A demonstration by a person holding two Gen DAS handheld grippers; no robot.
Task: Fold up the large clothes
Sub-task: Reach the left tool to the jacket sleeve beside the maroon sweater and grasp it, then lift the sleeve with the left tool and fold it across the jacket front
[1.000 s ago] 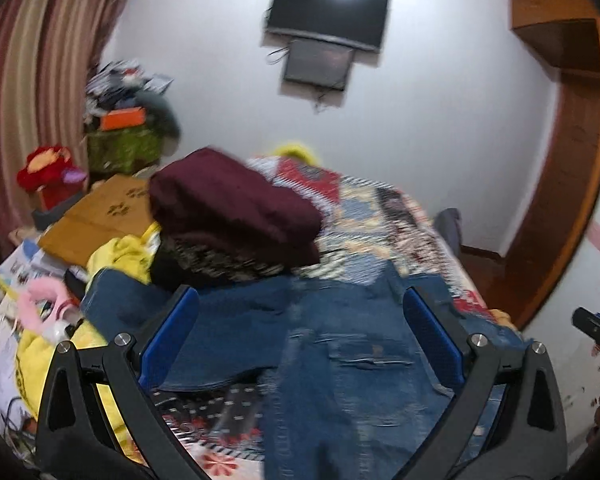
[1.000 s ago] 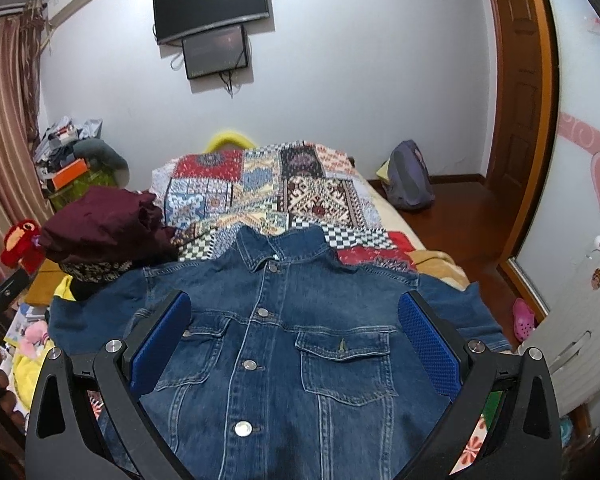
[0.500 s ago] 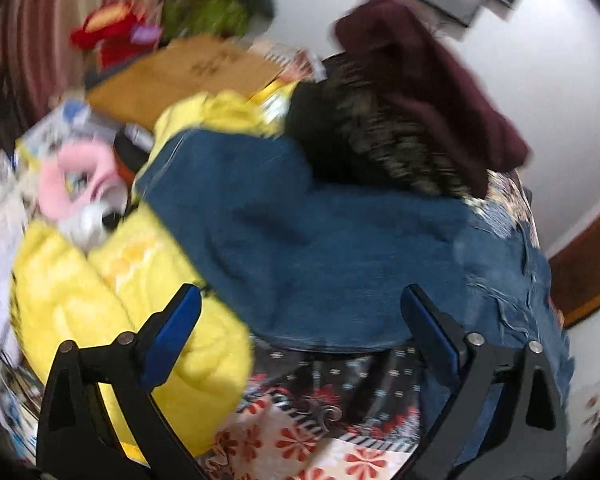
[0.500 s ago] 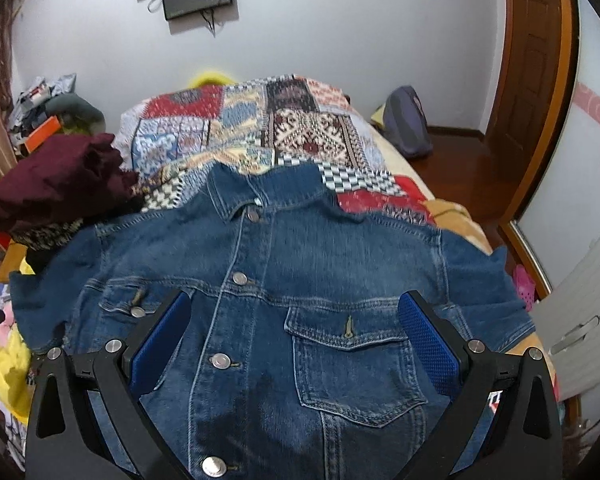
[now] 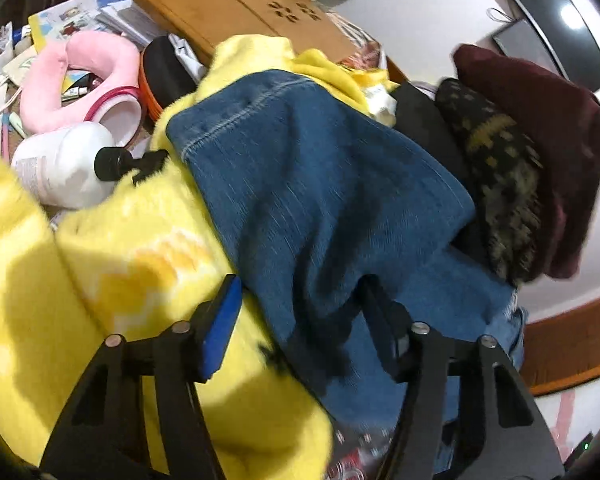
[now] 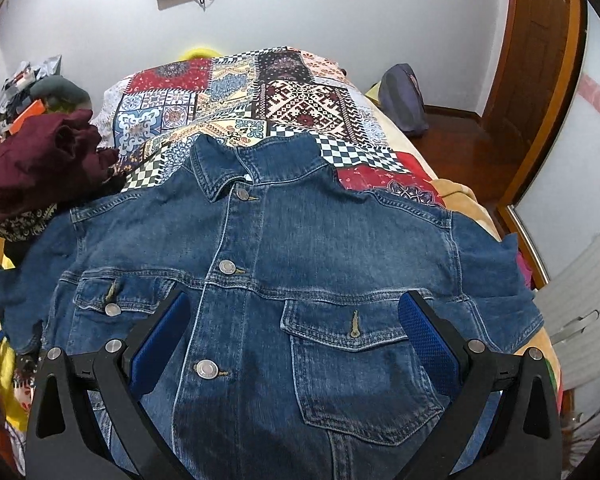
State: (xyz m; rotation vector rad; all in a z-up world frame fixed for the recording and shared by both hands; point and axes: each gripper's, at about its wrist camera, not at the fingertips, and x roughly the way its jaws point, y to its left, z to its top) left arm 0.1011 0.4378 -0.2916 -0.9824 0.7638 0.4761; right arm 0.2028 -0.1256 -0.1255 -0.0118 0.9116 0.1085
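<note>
Patchwork bedspread (image 6: pixel 236 92) covers the bed ahead of the right gripper (image 6: pixel 296 332); the denim jacket (image 6: pixel 284 240) lies face up on it, buttoned, collar pointing away, long axis running from the tool toward the wall; those jaws stand wide above the chest pockets, holding nothing; only the left view shows the sleeve (image 5: pixel 316 184) draped over a yellow fleece (image 5: pixel 112 264); the left gripper (image 5: pixel 300 316) is closing with sleeve denim between its jaws, pads not visibly pressing.
</note>
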